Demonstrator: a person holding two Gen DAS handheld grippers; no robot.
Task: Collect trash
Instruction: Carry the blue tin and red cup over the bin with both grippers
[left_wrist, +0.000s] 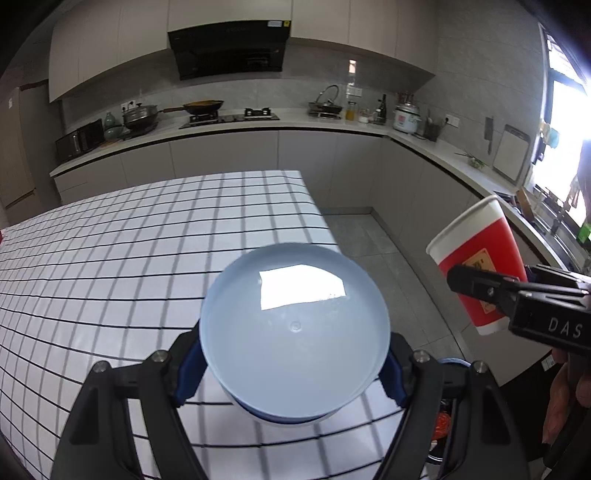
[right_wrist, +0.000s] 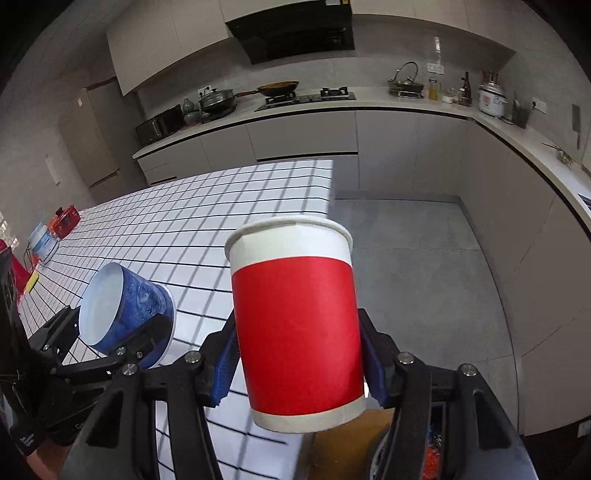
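Note:
My left gripper (left_wrist: 291, 363) is shut on a blue paper tub (left_wrist: 294, 332), its pale inside facing the camera, held above the near corner of the checked table (left_wrist: 110, 266). In the right wrist view the same blue tub (right_wrist: 127, 310) shows at lower left, lying sideways in the left gripper (right_wrist: 107, 338). My right gripper (right_wrist: 299, 363) is shut on a red and white paper cup (right_wrist: 297, 325), held upright past the table's right edge over the floor. From the left wrist view, that red cup (left_wrist: 480, 266) appears tilted at the right, clamped by the right gripper (left_wrist: 491, 295).
A kitchen counter (left_wrist: 332, 123) with stove, pans and a rice cooker runs along the back and right walls. Grey floor (right_wrist: 424, 277) lies right of the table. Small red and blue items (right_wrist: 55, 229) sit at the table's far left. Something orange (right_wrist: 430, 458) shows below the right gripper.

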